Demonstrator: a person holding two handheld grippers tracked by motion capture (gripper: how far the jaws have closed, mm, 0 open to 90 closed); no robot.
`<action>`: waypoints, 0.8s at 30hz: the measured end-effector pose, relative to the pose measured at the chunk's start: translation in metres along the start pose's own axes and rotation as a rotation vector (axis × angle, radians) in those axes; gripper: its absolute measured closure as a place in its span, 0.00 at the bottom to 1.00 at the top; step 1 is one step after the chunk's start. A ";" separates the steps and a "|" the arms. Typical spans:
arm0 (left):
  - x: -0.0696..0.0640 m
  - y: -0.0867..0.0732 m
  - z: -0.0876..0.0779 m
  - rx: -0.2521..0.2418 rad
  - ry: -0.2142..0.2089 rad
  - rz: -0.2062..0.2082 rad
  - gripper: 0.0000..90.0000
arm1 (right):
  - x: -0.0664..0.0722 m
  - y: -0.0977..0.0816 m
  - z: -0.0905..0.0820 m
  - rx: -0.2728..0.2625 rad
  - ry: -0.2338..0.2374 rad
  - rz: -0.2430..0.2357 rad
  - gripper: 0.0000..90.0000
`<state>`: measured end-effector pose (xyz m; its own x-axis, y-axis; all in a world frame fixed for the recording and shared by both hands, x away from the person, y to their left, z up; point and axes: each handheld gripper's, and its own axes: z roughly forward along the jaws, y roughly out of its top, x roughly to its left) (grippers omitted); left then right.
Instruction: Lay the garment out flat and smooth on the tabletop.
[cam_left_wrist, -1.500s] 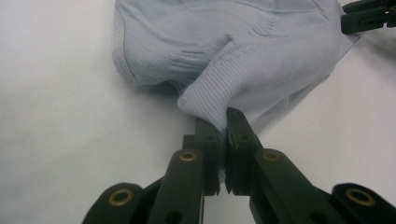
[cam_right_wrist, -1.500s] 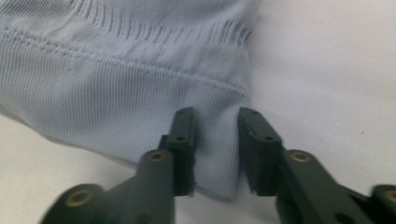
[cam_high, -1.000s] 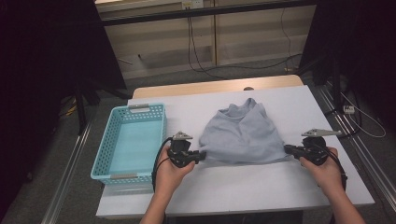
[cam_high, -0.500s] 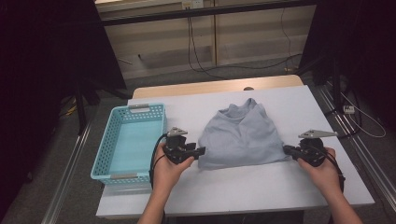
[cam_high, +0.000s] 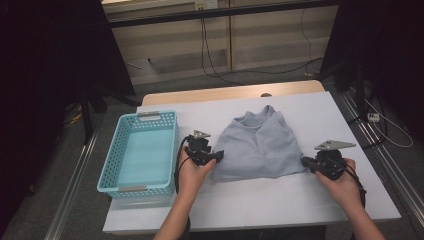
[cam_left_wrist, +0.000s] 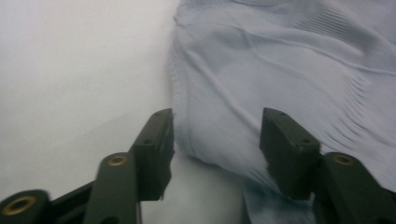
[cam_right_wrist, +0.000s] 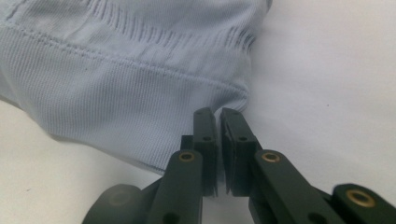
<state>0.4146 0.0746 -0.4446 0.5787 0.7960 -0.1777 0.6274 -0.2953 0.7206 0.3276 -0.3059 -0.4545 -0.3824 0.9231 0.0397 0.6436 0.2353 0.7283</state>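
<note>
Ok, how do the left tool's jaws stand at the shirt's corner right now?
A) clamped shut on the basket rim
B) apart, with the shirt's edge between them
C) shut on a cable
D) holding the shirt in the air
B: in the left gripper view the left tool has its jaws apart, having just been opening, with the light blue shirt lying flat between them.

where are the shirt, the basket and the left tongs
shirt (cam_high: 260, 147), high view, middle of the cloth
basket (cam_high: 138, 188), high view, near rim
left tongs (cam_left_wrist: 215, 140), left gripper view, midway between the open tips, over the shirt's edge
</note>
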 end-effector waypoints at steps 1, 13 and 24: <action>0.001 -0.001 0.002 0.003 0.004 -0.011 0.48 | 0.000 0.000 -0.001 -0.003 0.001 -0.001 0.95; 0.006 -0.009 0.018 0.013 0.007 -0.029 0.52 | -0.001 -0.001 -0.002 -0.009 0.014 0.009 0.95; 0.008 -0.004 0.018 0.030 -0.042 -0.045 0.88 | -0.002 0.000 -0.004 -0.025 0.023 0.012 0.95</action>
<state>0.4258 0.0723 -0.4610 0.5706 0.7859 -0.2384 0.6686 -0.2760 0.6905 0.3258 -0.3084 -0.4514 -0.3900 0.9186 0.0637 0.6316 0.2165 0.7445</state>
